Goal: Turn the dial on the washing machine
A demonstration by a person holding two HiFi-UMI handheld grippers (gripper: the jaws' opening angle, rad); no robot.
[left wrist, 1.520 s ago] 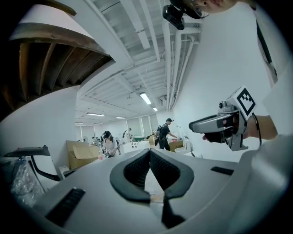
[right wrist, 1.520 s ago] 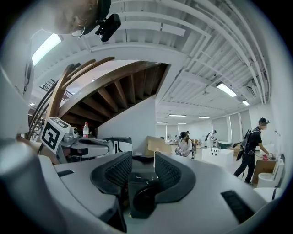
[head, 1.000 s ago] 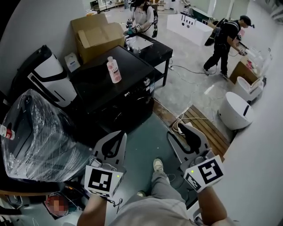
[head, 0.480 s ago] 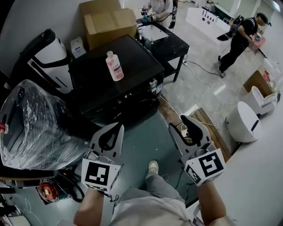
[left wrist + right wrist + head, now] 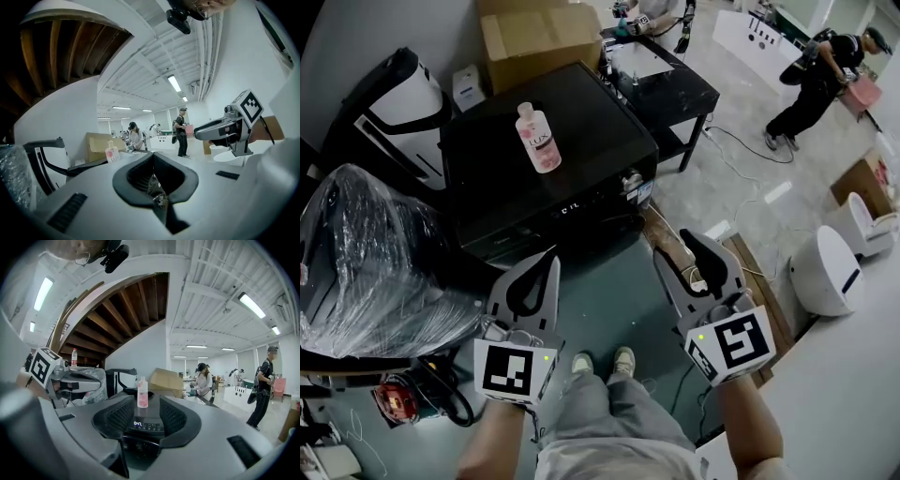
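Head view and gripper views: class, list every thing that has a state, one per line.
Black washing machine, powered, display lit.
Pink bottle with white cap, upright on the machine, capped.
Brown cardboard box, flaps closed.
Left gripper, jaws together, empty.
Right gripper, jaws apart, empty.

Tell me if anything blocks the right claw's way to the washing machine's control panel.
Nothing visible does. The right claw, jaws apart, faces the lit control panel of the black washing machine across grey floor. The pink plastic bottle stands on the machine's top, clear of that path. I cannot pick out the dial.
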